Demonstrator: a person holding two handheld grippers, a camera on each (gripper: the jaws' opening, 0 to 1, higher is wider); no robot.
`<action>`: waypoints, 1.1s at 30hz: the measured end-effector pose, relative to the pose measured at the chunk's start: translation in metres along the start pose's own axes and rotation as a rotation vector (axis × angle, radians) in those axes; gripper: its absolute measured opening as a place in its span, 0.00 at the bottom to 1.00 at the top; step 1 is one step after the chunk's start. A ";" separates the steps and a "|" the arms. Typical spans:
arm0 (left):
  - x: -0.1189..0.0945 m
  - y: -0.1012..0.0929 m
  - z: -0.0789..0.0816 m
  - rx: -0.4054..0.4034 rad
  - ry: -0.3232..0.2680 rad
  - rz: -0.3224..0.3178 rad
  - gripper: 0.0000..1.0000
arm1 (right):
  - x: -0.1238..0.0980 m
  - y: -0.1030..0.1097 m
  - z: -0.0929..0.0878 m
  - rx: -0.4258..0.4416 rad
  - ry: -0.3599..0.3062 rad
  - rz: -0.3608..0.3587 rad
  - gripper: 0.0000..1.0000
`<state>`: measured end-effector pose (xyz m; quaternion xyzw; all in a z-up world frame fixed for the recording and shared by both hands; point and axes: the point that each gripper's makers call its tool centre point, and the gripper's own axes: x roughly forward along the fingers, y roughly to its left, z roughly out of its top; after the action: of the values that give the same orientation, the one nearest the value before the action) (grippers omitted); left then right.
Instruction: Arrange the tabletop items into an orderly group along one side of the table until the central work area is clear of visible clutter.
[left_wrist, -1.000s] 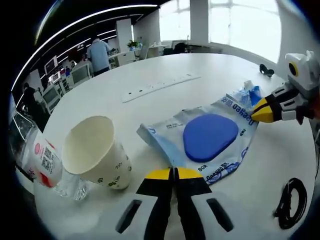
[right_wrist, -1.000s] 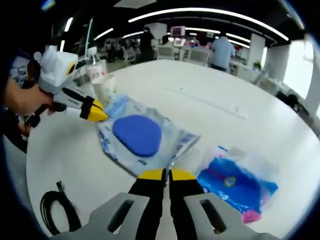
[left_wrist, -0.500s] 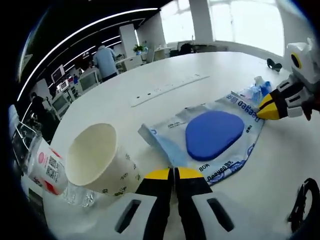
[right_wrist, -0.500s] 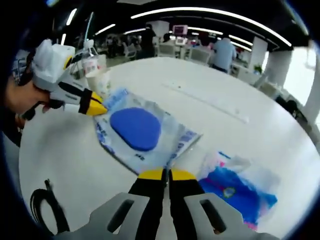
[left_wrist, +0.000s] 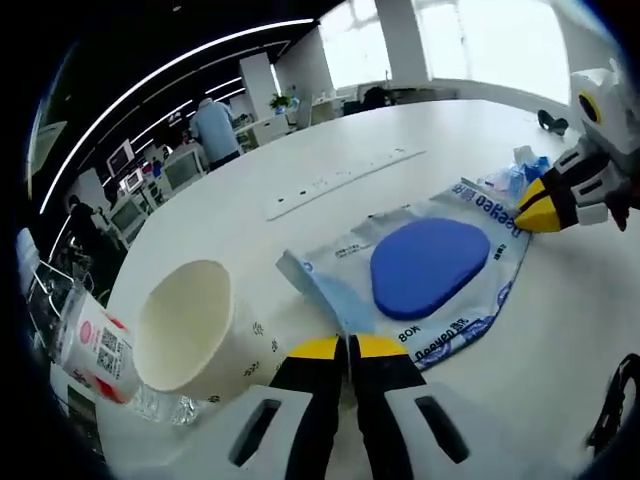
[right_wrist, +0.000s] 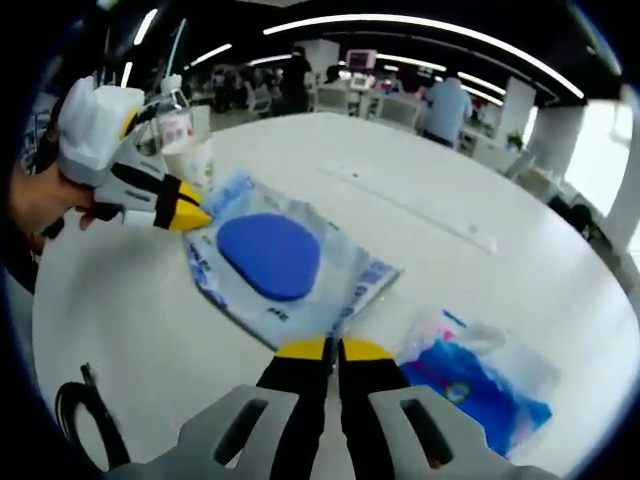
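Left gripper view, left to right: clear plastic bottle (left_wrist: 95, 345) with a red-and-white label lies tipped at the desk edge, touching the paper cup (left_wrist: 195, 330), which leans on its side with the mouth facing up and toward the camera. Left claw (left_wrist: 346, 347) is clenched, yellow tips together, pinching the near corner of the clear pouch (left_wrist: 425, 275). The pouch lies flat on the white desk (left_wrist: 330, 145), blue oval pad inside, blue print along its edges. A white power strip (left_wrist: 345, 178) sits farther back. Right claw (left_wrist: 527, 212) comes in from the right, tips closed on the far corner of the same pouch. Just behind it, a crumpled blue-and-clear bag (left_wrist: 515, 175). Black cable (left_wrist: 612, 405) at the lower right edge.

Right gripper view, left to right: black cable coil (right_wrist: 85, 430) at the lower left. A hand (right_wrist: 40, 200) holds the left claw (right_wrist: 195, 218), closed on the pouch's (right_wrist: 285, 265) far-left corner; bottle (right_wrist: 172, 115) and cup (right_wrist: 195, 160) stand just behind it. Right claw (right_wrist: 325, 348) is clenched on the pouch's near corner. Blue-and-clear bag (right_wrist: 480, 365) lies just right of it, apart from the pouch. Power strip (right_wrist: 415, 205) runs across the desk (right_wrist: 520, 240) beyond. So the pouch is held at two opposite corners, mid-desk.
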<state>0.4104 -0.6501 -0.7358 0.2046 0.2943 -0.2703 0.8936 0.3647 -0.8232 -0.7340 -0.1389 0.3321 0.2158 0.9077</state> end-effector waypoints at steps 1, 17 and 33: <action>0.000 0.000 0.000 0.004 0.001 0.001 0.03 | -0.001 0.000 0.001 -0.005 -0.004 -0.001 0.01; -0.012 -0.004 -0.001 0.035 0.002 0.013 0.09 | -0.027 -0.004 0.008 -0.024 -0.055 -0.056 0.05; -0.032 -0.012 -0.003 0.062 -0.014 0.034 0.18 | -0.051 -0.026 -0.001 0.066 -0.075 -0.173 0.04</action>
<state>0.3800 -0.6466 -0.7204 0.2351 0.2760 -0.2655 0.8933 0.3419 -0.8609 -0.6982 -0.1287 0.2915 0.1304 0.9388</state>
